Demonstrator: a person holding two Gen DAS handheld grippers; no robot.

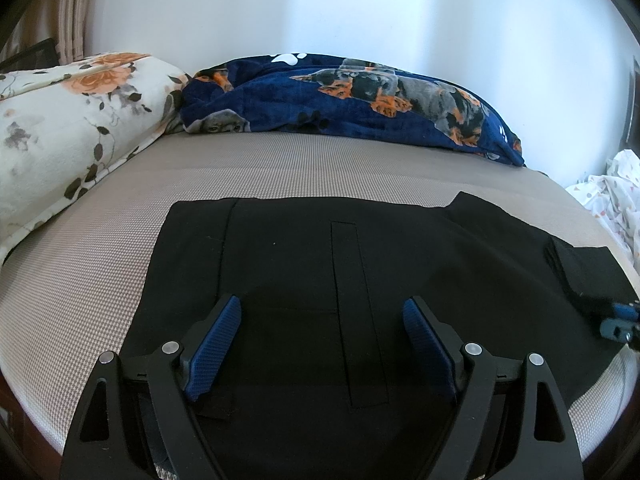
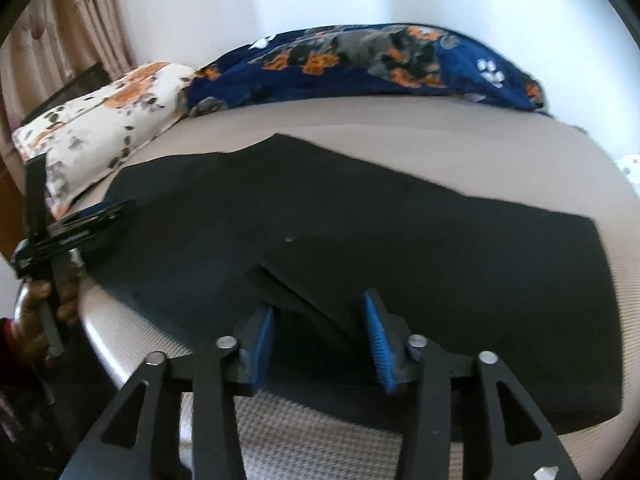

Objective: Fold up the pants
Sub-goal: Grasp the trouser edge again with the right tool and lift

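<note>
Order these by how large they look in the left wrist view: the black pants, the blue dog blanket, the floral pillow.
1. black pants, clearly largest, though nearest the camera
2. blue dog blanket
3. floral pillow
The last two look close in size, so their order is unsure.

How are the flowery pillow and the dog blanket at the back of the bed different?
The flowery pillow is cream with orange blooms; the dog blanket is navy with dogs and white paw prints. The pillow is a smooth, plump block along the bed's left side; the blanket is crumpled into a long heap against the wall. Both rest on the beige mattress, beyond the black pants.
</note>
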